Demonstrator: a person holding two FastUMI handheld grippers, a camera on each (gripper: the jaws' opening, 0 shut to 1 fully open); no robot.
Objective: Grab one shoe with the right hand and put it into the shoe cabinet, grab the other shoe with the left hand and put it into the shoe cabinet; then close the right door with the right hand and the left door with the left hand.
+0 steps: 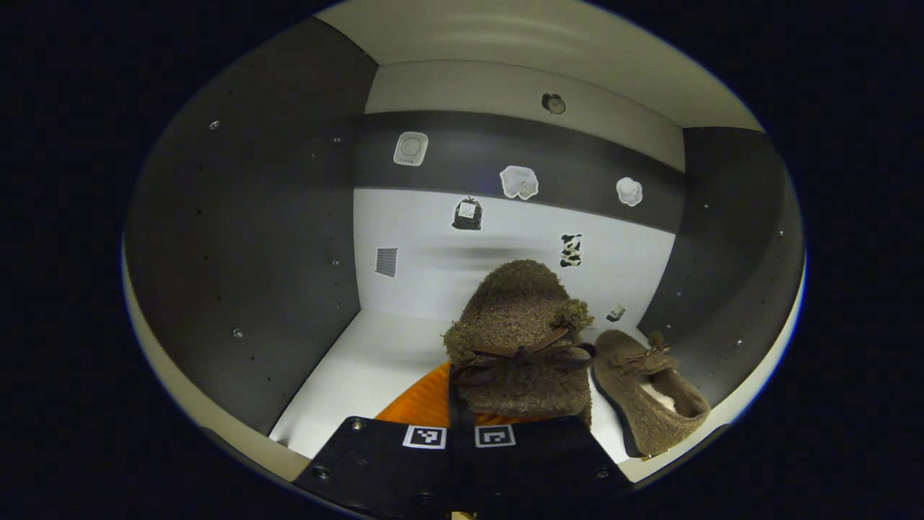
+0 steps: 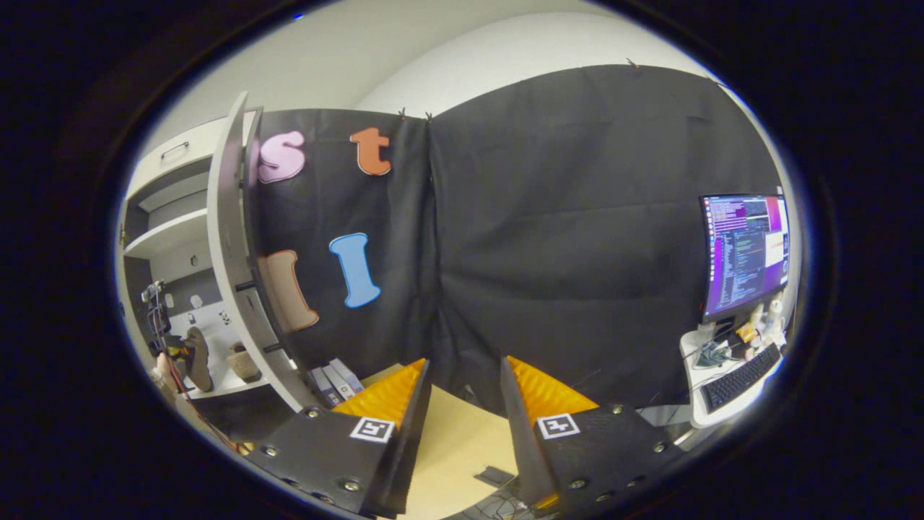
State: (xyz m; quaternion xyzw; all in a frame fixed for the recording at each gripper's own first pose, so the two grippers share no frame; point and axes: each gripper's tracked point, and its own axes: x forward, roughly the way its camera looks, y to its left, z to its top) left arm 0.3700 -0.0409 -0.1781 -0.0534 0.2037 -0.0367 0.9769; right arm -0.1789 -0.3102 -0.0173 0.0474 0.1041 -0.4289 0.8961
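My left gripper (image 1: pixel 468 404) is inside the shoe cabinet (image 1: pixel 253 253), shut on the heel end of a brown fuzzy shoe (image 1: pixel 520 325) with a dark bow. The shoe's toe points at the back wall above the white shelf (image 1: pixel 361 368). Its twin, the second brown shoe (image 1: pixel 650 397), lies on the same shelf to the right, by the right wall. My right gripper (image 2: pixel 465 365) stands open with nothing between its fingers, facing the black cloth away from the cabinet. In the right gripper view, far left, the held shoe (image 2: pixel 198 357) and the second shoe (image 2: pixel 244 363) sit inside the cabinet.
The cabinet's right door (image 2: pixel 231 253) stands open, edge-on, between my right gripper and the shelves. Small stickers dot the cabinet's back wall (image 1: pixel 433 260). A monitor (image 2: pixel 743 249) and a keyboard (image 2: pixel 743 375) sit on a small white table at the right. Boxes (image 2: pixel 336 381) lie by the door's foot.
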